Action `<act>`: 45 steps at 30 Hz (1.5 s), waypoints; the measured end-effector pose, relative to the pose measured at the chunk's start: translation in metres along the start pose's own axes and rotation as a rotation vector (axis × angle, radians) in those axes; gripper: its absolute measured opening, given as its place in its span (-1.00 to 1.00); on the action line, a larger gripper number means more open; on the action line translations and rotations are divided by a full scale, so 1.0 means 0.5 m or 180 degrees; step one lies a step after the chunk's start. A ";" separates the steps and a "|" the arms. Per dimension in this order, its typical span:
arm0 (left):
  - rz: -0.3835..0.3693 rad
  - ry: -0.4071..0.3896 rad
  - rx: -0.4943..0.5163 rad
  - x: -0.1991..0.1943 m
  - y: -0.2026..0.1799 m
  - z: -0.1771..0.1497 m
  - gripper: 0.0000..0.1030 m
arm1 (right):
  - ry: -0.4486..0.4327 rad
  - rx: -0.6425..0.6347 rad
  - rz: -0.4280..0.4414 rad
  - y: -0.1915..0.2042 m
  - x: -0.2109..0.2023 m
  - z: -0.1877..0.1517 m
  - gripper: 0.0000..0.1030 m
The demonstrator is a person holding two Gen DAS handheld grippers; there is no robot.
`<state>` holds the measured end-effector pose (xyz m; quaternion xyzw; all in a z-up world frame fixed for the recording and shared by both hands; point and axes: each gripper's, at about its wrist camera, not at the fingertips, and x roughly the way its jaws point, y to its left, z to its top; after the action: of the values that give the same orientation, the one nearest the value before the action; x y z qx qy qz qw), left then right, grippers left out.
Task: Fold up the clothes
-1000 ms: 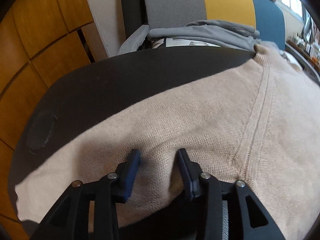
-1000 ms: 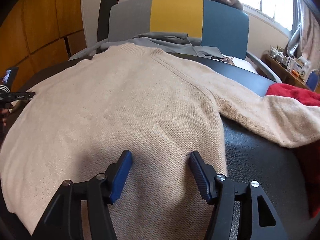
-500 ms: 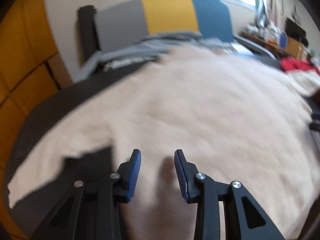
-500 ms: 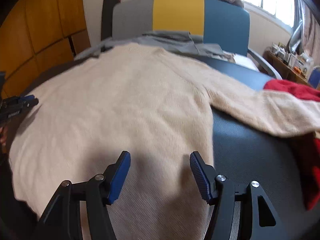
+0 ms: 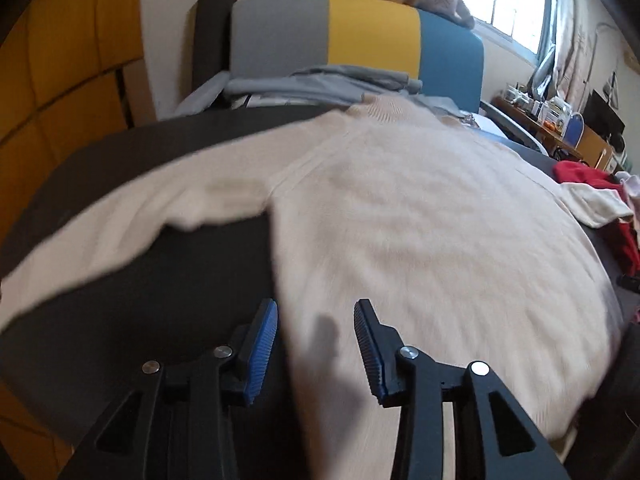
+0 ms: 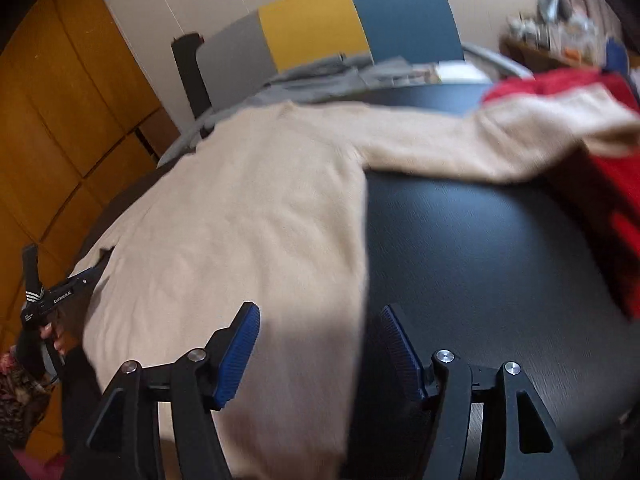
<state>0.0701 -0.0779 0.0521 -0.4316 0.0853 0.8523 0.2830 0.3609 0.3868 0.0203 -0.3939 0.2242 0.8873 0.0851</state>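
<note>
Left wrist view. Cream sweater [image 5: 420,220] spread flat on dark desk [image 5: 120,280], collar toward far edge, hem toward near edge. Left sleeve [image 5: 132,224] lying out across desk toward left edge, bare desk showing between sleeve and body. Left gripper [image 5: 314,336] parted moderately wide, holding nothing, poised above the sweater's left side seam close to the hem; left pad over bare desk, right pad over knit. Contact with fabric not determinable. Red garment [image 5: 580,172] at right edge, under right cuff. Grey clothes [image 5: 320,84] heaped on tricolour chair [image 5: 360,32] beyond far edge.

Right wrist view. Same sweater [image 6: 248,220] occupying left half of desk [image 6: 500,260]. Right sleeve [image 6: 480,148] stretched toward far right corner, cuff resting on red garment [image 6: 600,184]. Right gripper [image 6: 316,344] wide apart, empty, straddling right side seam near hem: left pad over knit, right pad over bare desk. Other handheld gripper [image 6: 56,296] visible at left edge.

Judged step: taking hold of hem corners for first fold. To do well: lower both sets of fingers onto the seam edges, pinch both layers together, close evenly on both sides, lift level so hem stays straight. Alternatively fold sleeves inward first; right cuff likely to drag red garment unless freed.
</note>
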 end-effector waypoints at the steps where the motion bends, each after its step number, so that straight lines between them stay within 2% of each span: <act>1: -0.0057 0.0082 -0.0073 -0.004 0.010 -0.017 -0.21 | 0.0065 0.0009 0.0034 -0.006 -0.007 -0.012 0.26; 3: -0.0224 0.0226 -0.0220 -0.014 0.024 -0.051 -0.21 | 0.0181 -0.0002 0.0100 -0.013 -0.016 -0.037 0.26; 5: -0.0324 0.0265 -0.0297 -0.014 0.028 -0.079 -0.21 | 0.0232 -0.0020 0.0155 -0.010 -0.016 -0.059 0.26; 8: -0.0332 0.0124 -0.0286 -0.019 0.016 -0.106 -0.19 | 0.0167 -0.0112 0.0171 0.011 -0.009 -0.080 0.27; 13: -0.0386 0.0110 -0.0411 -0.032 0.002 -0.129 -0.17 | 0.0075 -0.0307 0.0242 0.065 0.011 -0.097 0.27; 14: -0.0380 0.0115 -0.0413 -0.034 -0.002 -0.131 -0.17 | 0.0052 -0.0406 0.0157 0.076 0.015 -0.100 0.19; 15: -0.0358 0.0124 -0.0400 -0.039 -0.008 -0.135 -0.30 | 0.0037 -0.0499 0.0082 0.088 0.018 -0.102 0.02; 16: -0.0354 0.0139 -0.0380 -0.040 -0.013 -0.136 -0.49 | 0.0050 -0.0568 0.0046 0.096 0.021 -0.102 -0.50; 17: -0.0379 0.0166 -0.0348 -0.038 -0.019 -0.133 -0.87 | 0.0064 -0.0637 0.0011 0.104 0.024 -0.102 -0.70; 24: -0.0287 0.0255 -0.0282 -0.052 0.008 -0.127 -0.90 | 0.0171 -0.0669 -0.0027 0.101 -0.003 -0.090 -0.83; 27: -0.0276 0.0316 -0.0278 -0.047 0.018 -0.134 -0.89 | 0.0311 -0.0632 -0.0093 0.083 -0.001 -0.097 -0.83; 30: -0.0294 0.0262 -0.0281 -0.052 0.015 -0.129 -0.83 | 0.0389 -0.0520 -0.0071 0.062 0.003 -0.103 -0.82; 32: -0.0265 0.0147 -0.0318 -0.066 0.016 -0.120 -0.83 | 0.0257 -0.0346 0.0049 0.051 -0.009 -0.092 -0.69; 35: -0.0248 -0.0034 -0.0321 -0.075 0.002 -0.093 -0.78 | -0.0136 -0.0234 0.0089 0.051 -0.041 -0.056 -0.52; 36: -0.0253 -0.0098 -0.0301 -0.075 -0.009 -0.079 -0.69 | -0.0260 -0.0280 0.0054 0.056 -0.049 -0.044 -0.49; 38: -0.0262 -0.0225 -0.0262 -0.073 -0.032 -0.051 -0.65 | -0.0391 -0.0414 0.0026 0.074 -0.050 -0.020 -0.38; 42: -0.0279 -0.0480 -0.0182 -0.070 -0.077 0.005 -0.62 | -0.0370 -0.0671 0.0150 0.127 0.004 0.034 -0.36; 45: -0.0386 -0.0421 -0.0101 -0.008 -0.132 0.056 -0.62 | -0.0307 -0.0824 0.0306 0.174 0.059 0.083 -0.35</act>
<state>0.0893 -0.0143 0.0792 -0.3831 0.0267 0.8615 0.3322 0.2852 0.3284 0.0516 -0.3473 0.1221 0.9298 0.0018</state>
